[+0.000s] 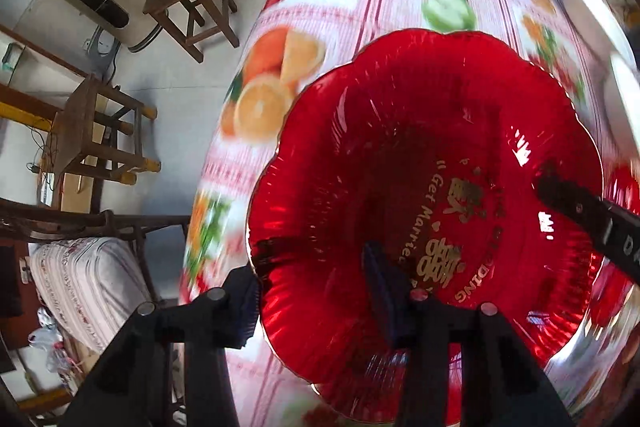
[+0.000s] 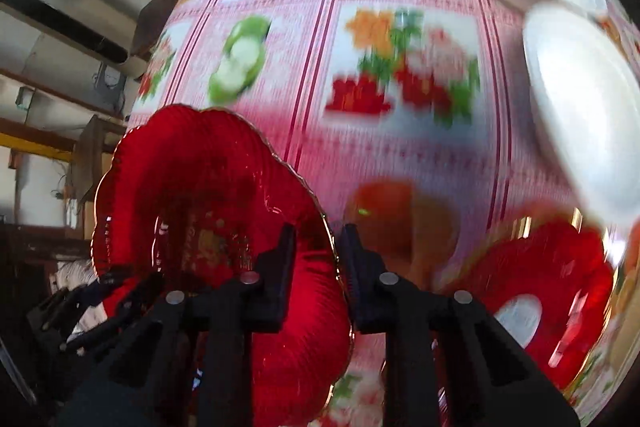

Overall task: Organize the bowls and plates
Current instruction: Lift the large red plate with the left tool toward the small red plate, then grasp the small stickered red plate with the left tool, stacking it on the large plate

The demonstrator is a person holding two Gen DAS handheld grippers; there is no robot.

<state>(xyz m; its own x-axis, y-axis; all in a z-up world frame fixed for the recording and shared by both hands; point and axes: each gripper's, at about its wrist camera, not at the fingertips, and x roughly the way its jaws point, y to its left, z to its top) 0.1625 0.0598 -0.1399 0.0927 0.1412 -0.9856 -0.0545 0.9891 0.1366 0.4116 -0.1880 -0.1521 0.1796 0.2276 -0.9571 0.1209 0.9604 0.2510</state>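
Gold lettering on the red scalloped plate (image 1: pixel 400 155) is what I can read best from my left wrist view: "Get Married" curves along one side, "DING" along the other, and two gold Chinese characters sit between them; the rest of the writing is cut off by the finger in front of it. This plate sits at the near edge of the table, on a pink tablecloth (image 1: pixel 384 3) printed with oranges, green apples and flowers. My left gripper (image 1: pixel 316 291) has one finger outside the plate's rim and one inside the dish, the rim between them with a visible gap; I cannot tell whether the pads press it. My right gripper (image 2: pixel 316 247) straddles the opposite rim, jaws narrow, and its pads look closed on the edge. White letters "DA" show on the right gripper's finger (image 1: pixel 592 215) in the left view. A second red plate (image 2: pixel 536 299) lies to the right, near two white bowls (image 2: pixel 580 107) at the table's right side
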